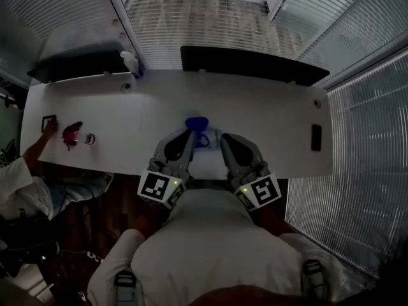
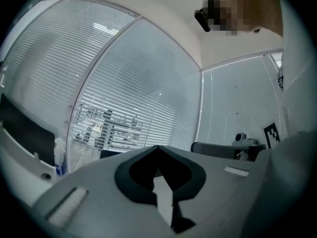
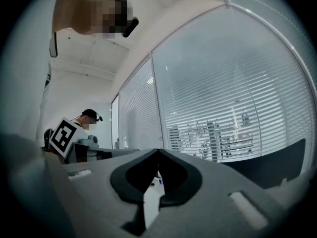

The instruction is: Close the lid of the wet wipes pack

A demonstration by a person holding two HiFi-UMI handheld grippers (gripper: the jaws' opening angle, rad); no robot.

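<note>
Lying on the white table (image 1: 268,116) near its front edge, the wet wipes pack (image 1: 209,139) sits between the tips of the 2 grippers, with its blue lid (image 1: 196,122) showing at the far side; whether either tip touches it cannot be told. The left gripper (image 1: 189,134) (image 2: 157,148) and the right gripper (image 1: 227,139) (image 3: 158,150) both have their jaws clenched tip to tip, with nothing between them. Well apart, at the table's left end, another person's hand (image 1: 48,131) rests beside a red object (image 1: 71,134).
</note>
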